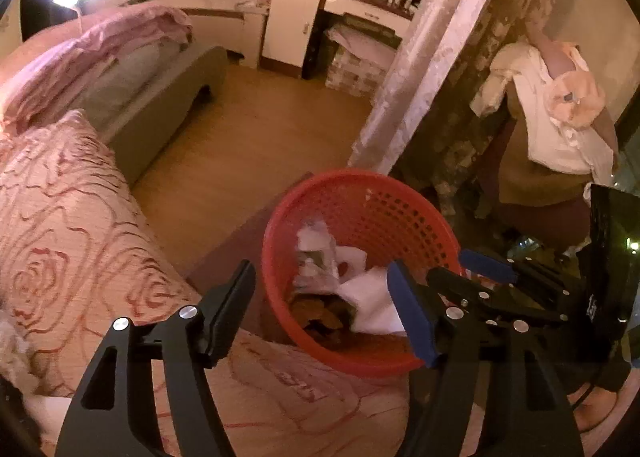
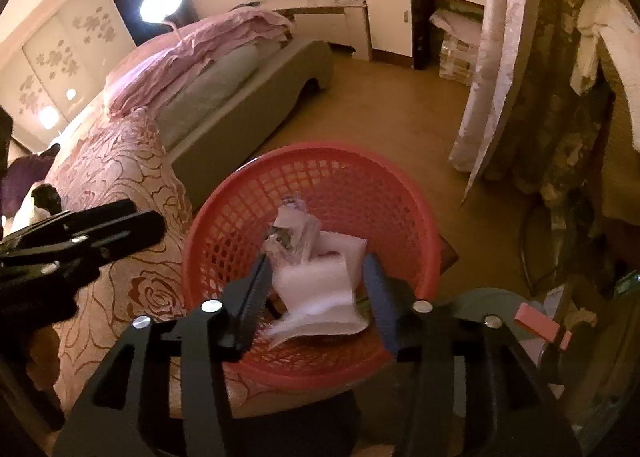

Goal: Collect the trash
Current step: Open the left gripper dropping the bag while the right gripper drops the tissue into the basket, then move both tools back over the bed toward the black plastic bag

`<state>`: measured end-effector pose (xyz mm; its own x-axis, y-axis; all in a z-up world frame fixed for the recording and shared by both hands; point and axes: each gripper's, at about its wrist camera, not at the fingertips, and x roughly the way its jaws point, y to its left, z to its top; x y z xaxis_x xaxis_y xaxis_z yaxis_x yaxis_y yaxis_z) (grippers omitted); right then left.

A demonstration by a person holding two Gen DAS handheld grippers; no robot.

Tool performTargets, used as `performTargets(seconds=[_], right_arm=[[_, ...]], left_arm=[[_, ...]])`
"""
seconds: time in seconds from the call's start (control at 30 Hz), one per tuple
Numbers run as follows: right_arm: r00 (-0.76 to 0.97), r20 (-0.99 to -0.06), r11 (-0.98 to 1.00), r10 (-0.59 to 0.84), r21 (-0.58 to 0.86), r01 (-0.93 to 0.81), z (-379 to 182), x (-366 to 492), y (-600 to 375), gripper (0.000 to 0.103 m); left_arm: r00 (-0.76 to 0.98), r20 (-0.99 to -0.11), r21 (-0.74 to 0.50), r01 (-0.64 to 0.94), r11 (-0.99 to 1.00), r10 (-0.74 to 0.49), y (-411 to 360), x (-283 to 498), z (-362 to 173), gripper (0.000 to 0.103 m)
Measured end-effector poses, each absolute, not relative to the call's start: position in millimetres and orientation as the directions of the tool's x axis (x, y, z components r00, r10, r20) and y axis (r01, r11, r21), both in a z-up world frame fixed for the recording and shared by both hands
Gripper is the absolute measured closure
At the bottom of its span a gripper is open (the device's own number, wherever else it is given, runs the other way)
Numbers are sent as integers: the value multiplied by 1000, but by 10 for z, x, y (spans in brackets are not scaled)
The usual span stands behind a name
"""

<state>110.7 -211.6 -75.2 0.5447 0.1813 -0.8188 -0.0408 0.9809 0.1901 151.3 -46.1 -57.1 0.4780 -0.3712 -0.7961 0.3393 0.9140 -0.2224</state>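
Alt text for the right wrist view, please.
The right gripper hangs open over a red mesh basket, with white crumpled paper between its fingers but not pinched. The basket stands beside a rose-patterned bedspread; the left gripper enters from the left.

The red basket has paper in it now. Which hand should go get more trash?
Probably left. The left gripper is open and empty over the red basket; white paper still sits between the right gripper fingers.

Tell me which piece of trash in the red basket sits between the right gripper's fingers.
The plain white tissue, at the near side of the red basket. The crumpled printed wrapper lies beyond it, past the right gripper.
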Motion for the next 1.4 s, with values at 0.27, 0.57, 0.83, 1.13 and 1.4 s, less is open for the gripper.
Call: performTargets(seconds=[0.27,0.57,0.83,1.13,1.4], right_arm=[[577,-802,985,154,169,-28,-632,1022,-2118,49],[638,-760,991,124,124,-45,-423,913,-1978,40],[649,-744,988,155,126,-92,-321,868,-1761,34],[643,-737,977,208,130,-167,-236,843,-1434,32],[628,-736,964,253,134,-231,-220,843,-1166,32]], left_arm=[[550,-768,-180,306,935,-328,-245,1394,-365,31],[603,-741,-154,276,949,-296,-30,1270,-207,29],[624,-728,-148,261,954,-284,124,1146,-117,28],[669,-705,-150,188,971,-238,568,978,49,26],[700,-699,-148,57,987,-145,1164,817,101,26]])
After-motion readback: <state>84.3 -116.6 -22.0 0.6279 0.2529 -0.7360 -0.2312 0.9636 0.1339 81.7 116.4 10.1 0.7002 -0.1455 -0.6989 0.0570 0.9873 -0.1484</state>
